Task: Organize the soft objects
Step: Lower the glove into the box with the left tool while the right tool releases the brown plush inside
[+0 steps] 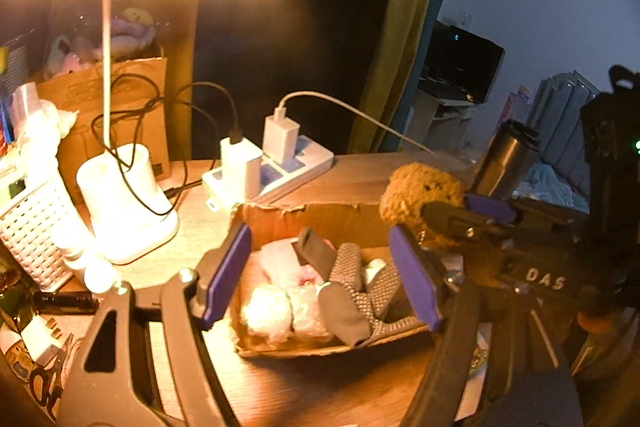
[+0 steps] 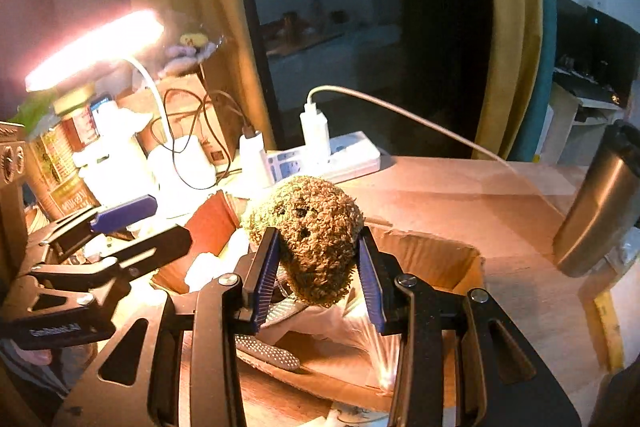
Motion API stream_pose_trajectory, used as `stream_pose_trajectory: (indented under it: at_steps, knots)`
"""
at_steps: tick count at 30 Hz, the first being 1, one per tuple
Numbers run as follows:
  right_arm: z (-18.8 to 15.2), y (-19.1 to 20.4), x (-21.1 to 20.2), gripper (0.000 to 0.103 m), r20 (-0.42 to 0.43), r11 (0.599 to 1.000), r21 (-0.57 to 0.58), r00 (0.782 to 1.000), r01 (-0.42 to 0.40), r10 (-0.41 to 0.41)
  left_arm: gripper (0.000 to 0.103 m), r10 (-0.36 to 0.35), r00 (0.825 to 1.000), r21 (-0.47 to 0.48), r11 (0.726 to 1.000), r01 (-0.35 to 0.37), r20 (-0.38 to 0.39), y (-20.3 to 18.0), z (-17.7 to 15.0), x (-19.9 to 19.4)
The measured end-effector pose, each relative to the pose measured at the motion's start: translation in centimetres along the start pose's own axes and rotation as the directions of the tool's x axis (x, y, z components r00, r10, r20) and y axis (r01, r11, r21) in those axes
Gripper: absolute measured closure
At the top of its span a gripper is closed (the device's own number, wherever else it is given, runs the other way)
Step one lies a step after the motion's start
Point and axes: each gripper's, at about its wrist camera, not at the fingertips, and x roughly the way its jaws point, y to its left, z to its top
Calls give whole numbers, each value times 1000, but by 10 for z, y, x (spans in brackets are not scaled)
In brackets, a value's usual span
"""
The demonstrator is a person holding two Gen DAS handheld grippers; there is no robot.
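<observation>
A brown fuzzy plush toy (image 2: 310, 235) sits between the purple pads of my right gripper (image 2: 320, 275), which is shut on it and holds it above an open cardboard box (image 2: 440, 255). In the left wrist view the plush (image 1: 420, 195) hangs at the box's (image 1: 304, 215) right rear corner, held by the right gripper (image 1: 480, 215). The box holds grey dotted socks (image 1: 352, 291) and white and pink soft bundles (image 1: 280, 307). My left gripper (image 1: 320, 279) is open and empty, its pads spread over the box's front.
A lit desk lamp (image 1: 124, 195), a white power strip with chargers and cables (image 1: 276, 163), a white woven basket (image 1: 32, 227), a cardboard bag of plush toys (image 1: 116, 83) and a steel tumbler (image 2: 600, 211) stand around the box on the wooden desk.
</observation>
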Motion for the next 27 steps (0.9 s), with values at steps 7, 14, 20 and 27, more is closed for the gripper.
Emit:
stream_pose_trajectory:
  at_steps: [7, 14, 20, 27]
  knots:
    - [-3, -2, 19, 50, -47, 999, 20, 998, 31, -30, 30, -2, 1000, -15, 1000, 2, -6, 7, -2, 0]
    - [-7, -5, 11, 44, -41, 998, 30, 998, 53, -52, 30, -6, 1000, -23, 1000, 6, 1, 8, -3, -2]
    - [-13, -7, -1, 44, -39, 997, 38, 997, 67, -66, 30, -10, 1000, -14, 1000, 10, 13, 4, -4, -9]
    - [-19, 0, -22, 44, -16, 997, 30, 997, 73, -73, 30, -6, 1000, -9, 1000, 7, 25, -2, -7, -22]
